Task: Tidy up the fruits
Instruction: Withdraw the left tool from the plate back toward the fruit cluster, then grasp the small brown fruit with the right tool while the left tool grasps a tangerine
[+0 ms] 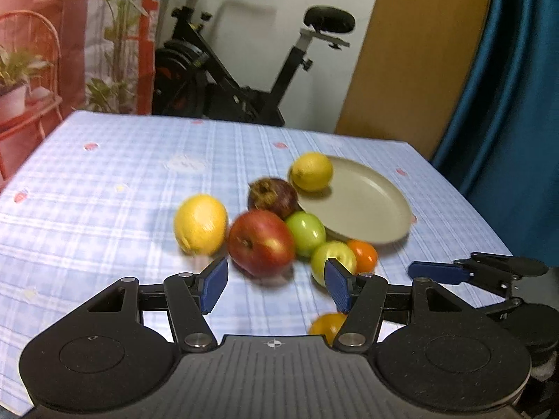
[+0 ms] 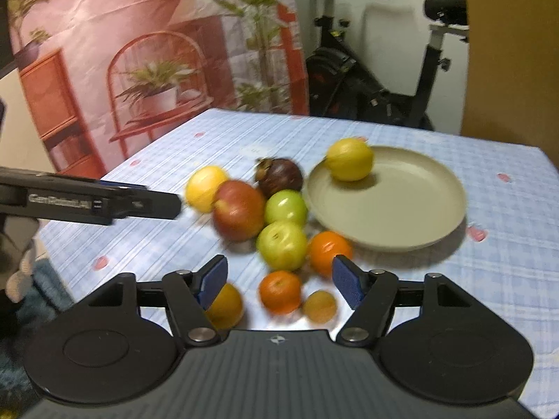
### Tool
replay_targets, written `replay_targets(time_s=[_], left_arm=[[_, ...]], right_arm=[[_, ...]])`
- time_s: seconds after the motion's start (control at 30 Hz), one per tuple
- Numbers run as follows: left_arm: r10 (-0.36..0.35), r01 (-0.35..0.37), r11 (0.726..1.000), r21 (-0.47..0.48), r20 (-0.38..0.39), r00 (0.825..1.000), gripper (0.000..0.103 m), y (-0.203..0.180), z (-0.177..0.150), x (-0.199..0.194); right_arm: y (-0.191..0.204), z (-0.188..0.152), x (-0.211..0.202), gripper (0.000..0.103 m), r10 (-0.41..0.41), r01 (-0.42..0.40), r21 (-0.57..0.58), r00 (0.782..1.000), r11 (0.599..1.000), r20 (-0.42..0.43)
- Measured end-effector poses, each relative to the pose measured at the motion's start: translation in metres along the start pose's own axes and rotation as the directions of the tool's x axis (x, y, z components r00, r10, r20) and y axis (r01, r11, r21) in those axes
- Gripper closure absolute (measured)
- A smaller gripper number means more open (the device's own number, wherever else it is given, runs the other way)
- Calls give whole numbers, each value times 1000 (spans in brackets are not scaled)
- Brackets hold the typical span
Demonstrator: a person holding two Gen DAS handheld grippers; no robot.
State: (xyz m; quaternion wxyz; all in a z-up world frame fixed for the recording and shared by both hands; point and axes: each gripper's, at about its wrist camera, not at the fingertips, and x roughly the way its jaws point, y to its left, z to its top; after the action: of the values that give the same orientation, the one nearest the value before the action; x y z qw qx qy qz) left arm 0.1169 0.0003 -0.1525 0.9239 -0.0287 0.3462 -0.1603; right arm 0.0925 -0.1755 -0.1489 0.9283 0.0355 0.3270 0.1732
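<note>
A beige plate [image 1: 367, 209] [image 2: 412, 202] lies on the checked tablecloth with one lemon [image 1: 312, 171] [image 2: 350, 159] on its far rim. Beside it lies a cluster: a second lemon [image 1: 201, 224] [image 2: 205, 188], a red apple [image 1: 261, 242] [image 2: 239, 210], a dark mangosteen [image 1: 272, 193] [image 2: 279, 174], two green apples [image 1: 306, 233] [image 2: 282, 245] and several oranges [image 2: 280, 292]. My left gripper [image 1: 276, 288] is open and empty, just short of the red apple. My right gripper [image 2: 279, 281] is open and empty above the oranges.
The table's blue checked cloth [image 1: 104, 181] extends left and far. An exercise bike [image 1: 223, 70] stands behind the table, a printed backdrop [image 2: 122, 52] at left, a teal curtain [image 1: 517, 87] at right. The right gripper shows in the left wrist view [image 1: 464, 272].
</note>
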Motion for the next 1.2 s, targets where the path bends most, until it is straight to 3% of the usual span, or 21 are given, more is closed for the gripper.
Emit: replay_targets(time_s=[0.3,0.7,1.0,1.2], left_arm=[[-26,26,1000,-13,-41,999,39,1,-7,4],[-68,67,998,-22,-57,996,40,-1,-11,7],[-83,82,996,-22,-43,996,41,-3,-13,10],[-95,95,995,-3,-38,995,44,-6,-13,12]], right_arm=[[14,-11,12,43,53,-55,-46,997,997,-49],[-1,-15,8,44,-1,1,1,999,1000,-41],[-22,-16,9,63,-89,90,29,996,996,-24],[-26,-17,14,73,-102,102,36,995,994,-17]])
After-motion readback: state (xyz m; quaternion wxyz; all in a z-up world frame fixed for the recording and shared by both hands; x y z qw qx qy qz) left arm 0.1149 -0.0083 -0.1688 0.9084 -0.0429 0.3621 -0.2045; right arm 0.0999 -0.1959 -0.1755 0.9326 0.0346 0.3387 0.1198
